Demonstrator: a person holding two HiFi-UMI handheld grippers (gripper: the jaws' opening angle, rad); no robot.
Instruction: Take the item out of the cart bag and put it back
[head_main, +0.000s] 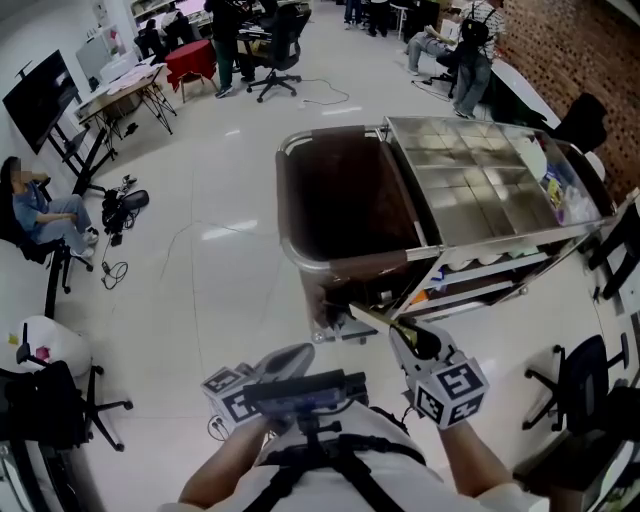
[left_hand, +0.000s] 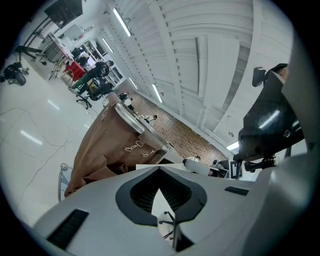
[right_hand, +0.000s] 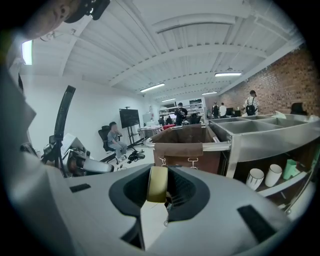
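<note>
The cart's brown bag (head_main: 345, 200) hangs open at the near-left end of the steel cart (head_main: 480, 190). My right gripper (head_main: 400, 330) is shut on a flat yellowish roll (head_main: 372, 316), like a tape roll, held just outside the bag's near rim. In the right gripper view the roll (right_hand: 159, 184) stands edge-on between the pads, with the bag (right_hand: 185, 145) straight ahead. My left gripper (head_main: 298, 354) hangs lower, close to my body, shut on nothing. In the left gripper view its tips (left_hand: 160, 172) meet, and the bag (left_hand: 100, 145) shows to the left.
The cart top has several steel trays; white cups (right_hand: 255, 177) and a green one (right_hand: 290, 167) sit on its lower shelf. Office chairs (head_main: 580, 380) stand at right and at left (head_main: 60, 400). A seated person (head_main: 40, 210) is at far left, with cables on the floor.
</note>
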